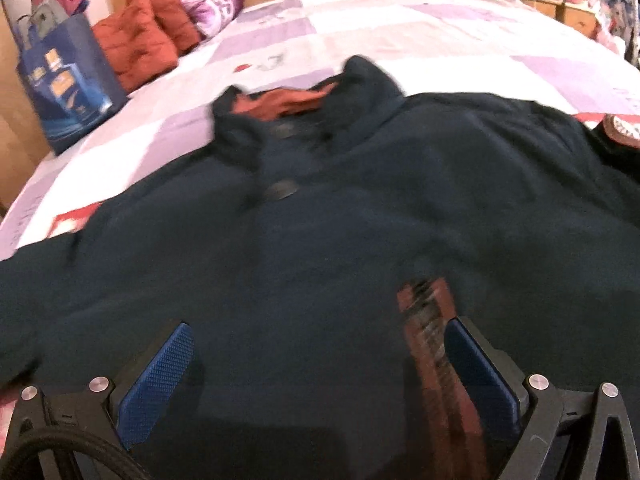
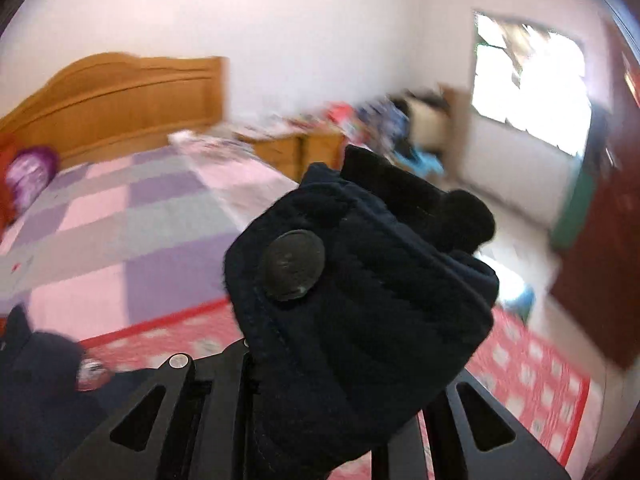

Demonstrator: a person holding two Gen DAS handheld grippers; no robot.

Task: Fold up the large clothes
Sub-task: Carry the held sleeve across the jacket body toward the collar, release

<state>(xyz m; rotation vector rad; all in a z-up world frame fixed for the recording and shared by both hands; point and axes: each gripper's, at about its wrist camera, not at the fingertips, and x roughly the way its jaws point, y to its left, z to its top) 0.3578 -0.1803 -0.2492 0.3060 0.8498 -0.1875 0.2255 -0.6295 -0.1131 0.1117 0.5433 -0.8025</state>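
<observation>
A large dark navy coat (image 1: 340, 208) lies spread on the bed, collar with rust-orange lining (image 1: 288, 104) toward the headboard. My left gripper (image 1: 320, 364) is open just above the coat's lower part; its blue pads (image 1: 160, 380) stand wide apart, with a strip of reddish lining (image 1: 428, 328) beside the right pad. My right gripper (image 2: 352, 344) is shut on a bunched navy cuff (image 2: 360, 280) with a dark round button (image 2: 292, 264), held up above the bed's right side. Its fingertips are hidden by the cloth.
The bed has a purple, pink and white checked quilt (image 1: 400, 40) and a wooden headboard (image 2: 112, 100). A rust-red padded jacket (image 1: 140, 40), a purple pillow (image 1: 212, 0) and a blue bag (image 1: 64, 84) sit at the head's left. Cluttered nightstands (image 2: 304, 144) and a window (image 2: 528, 80) lie right.
</observation>
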